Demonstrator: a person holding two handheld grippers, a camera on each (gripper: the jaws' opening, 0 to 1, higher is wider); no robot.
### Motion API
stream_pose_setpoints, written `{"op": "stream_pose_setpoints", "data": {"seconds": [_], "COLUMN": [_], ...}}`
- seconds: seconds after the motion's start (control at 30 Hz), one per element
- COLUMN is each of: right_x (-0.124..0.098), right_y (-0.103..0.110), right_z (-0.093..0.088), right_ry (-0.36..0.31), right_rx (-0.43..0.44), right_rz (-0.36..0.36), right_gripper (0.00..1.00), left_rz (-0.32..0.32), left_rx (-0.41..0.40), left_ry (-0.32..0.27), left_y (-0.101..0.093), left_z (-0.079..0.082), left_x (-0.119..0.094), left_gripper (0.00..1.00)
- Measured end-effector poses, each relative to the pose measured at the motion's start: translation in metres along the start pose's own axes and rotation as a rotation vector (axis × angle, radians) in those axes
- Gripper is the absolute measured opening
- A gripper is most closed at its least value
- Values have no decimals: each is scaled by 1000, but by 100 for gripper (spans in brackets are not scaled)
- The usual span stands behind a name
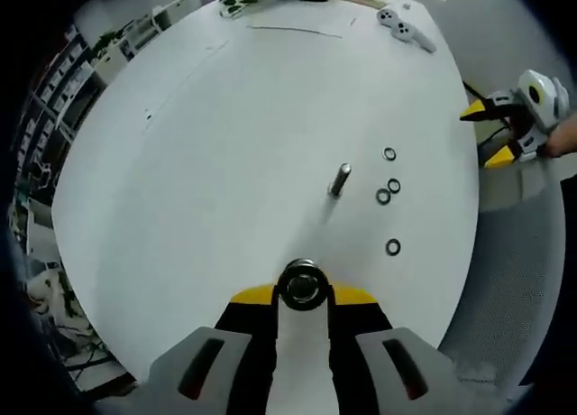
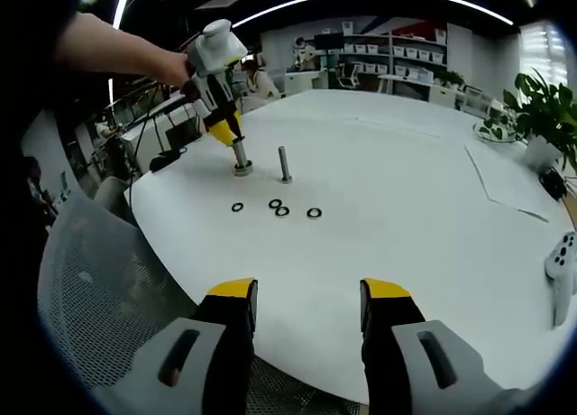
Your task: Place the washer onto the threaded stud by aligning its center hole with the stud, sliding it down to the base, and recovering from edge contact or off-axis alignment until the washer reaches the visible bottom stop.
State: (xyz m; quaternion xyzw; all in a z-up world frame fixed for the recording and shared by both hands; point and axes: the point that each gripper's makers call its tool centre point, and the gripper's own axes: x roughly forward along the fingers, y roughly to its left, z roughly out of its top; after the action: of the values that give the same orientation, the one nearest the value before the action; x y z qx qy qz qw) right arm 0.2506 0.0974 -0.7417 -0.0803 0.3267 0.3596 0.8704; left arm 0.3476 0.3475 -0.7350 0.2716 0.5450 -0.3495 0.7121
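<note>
The table (image 2: 406, 180) is a broad, smooth white oval with a matte top and a curved near edge. A grey mesh chair (image 2: 99, 280) sits against that edge in the right gripper view. Wide bare tabletop lies on every side of the small parts at the middle. Far clutter keeps to the rim: a leafy plant (image 2: 541, 117), thin paper sheets (image 2: 505, 185), and a white game controller (image 1: 407, 29).

The left gripper (image 1: 302, 293) has grey bodies and yellow-tipped jaws. These are clamped on a stud (image 1: 302, 284), a round metal cylinder with a flanged base that seems to rest on the table; in the right gripper view it stands upright (image 2: 241, 158) under the left gripper (image 2: 221, 117), near the table's edge. A person's hand and arm reach to that gripper from the left.

The right gripper (image 2: 308, 311) hangs off the table's near edge, its yellow-tipped jaws well apart and holding nothing.

A second stud (image 1: 340, 179), slim, shiny and upright, stands free just beside the held one.

Four washers (image 1: 389, 153) (image 1: 394, 186) (image 1: 383, 197) (image 1: 393, 247), thin dark rings, lie flat near the free stud; the middle two touch or nearly so. None is on a stud.
</note>
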Motion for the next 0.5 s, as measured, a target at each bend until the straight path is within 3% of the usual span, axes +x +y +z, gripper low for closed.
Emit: {"op": "stream_pose_setpoints", "data": {"seconds": [0.5], "right_x": [0], "right_y": [-1], "right_z": [1], "right_ry": [-5], "right_rx": [2], "right_rz": [-3], "right_gripper": [48], "left_rz": [9], "left_rx": [6], "left_ry": [46], "left_y": [2], "left_z": [-7], "left_x": [25], "left_gripper": [18]}}
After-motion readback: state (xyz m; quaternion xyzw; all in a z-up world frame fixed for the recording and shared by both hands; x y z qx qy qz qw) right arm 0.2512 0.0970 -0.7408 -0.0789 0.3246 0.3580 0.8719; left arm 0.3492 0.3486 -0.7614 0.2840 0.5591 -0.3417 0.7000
